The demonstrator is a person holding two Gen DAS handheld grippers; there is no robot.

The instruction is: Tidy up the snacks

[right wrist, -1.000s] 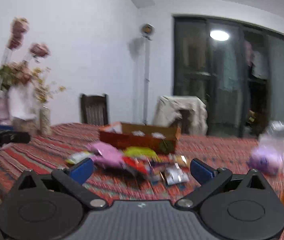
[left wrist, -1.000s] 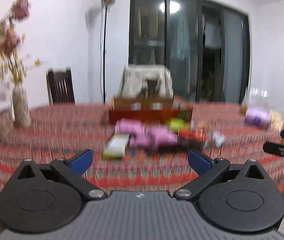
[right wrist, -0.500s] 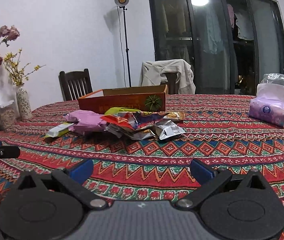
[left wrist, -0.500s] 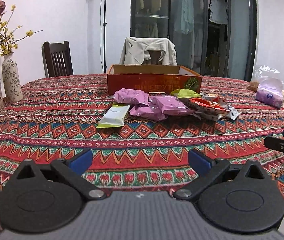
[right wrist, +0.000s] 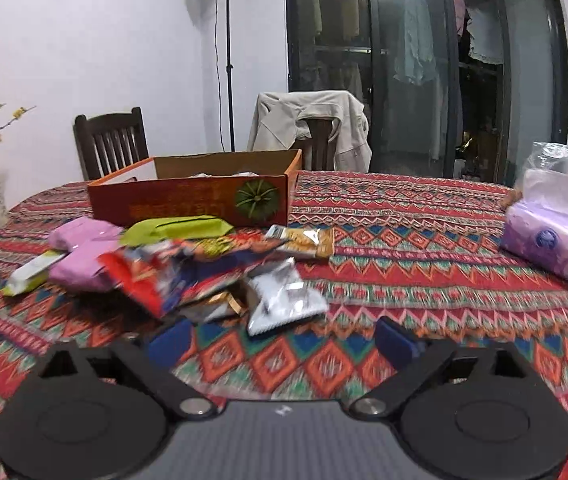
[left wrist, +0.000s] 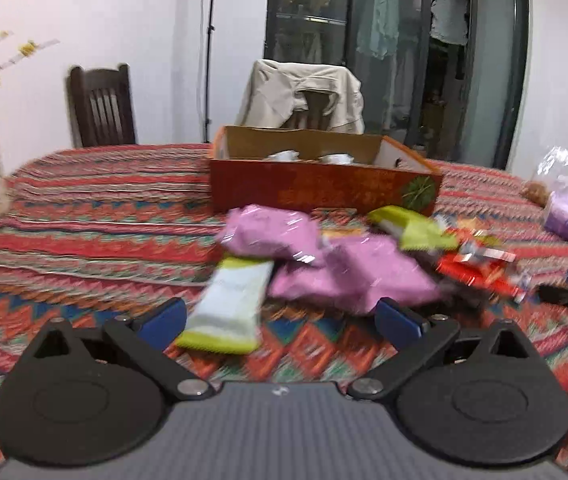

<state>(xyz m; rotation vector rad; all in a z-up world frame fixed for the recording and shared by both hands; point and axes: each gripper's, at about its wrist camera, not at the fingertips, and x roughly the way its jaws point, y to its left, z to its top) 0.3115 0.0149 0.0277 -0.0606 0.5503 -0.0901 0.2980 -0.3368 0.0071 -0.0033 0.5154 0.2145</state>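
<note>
The snacks (right wrist: 187, 268) lie in a loose heap toward the middle of the table (right wrist: 404, 216), just in front of the cardboard box (right wrist: 187, 200). The job looks barely begun: a few pale packets may already sit in the box, though its wall hides most of the inside. The left gripper (left wrist: 279, 316) is wide apart and empty. The right gripper (right wrist: 281, 338), also empty, has just been closing slightly. Blur smears the labels.
</note>
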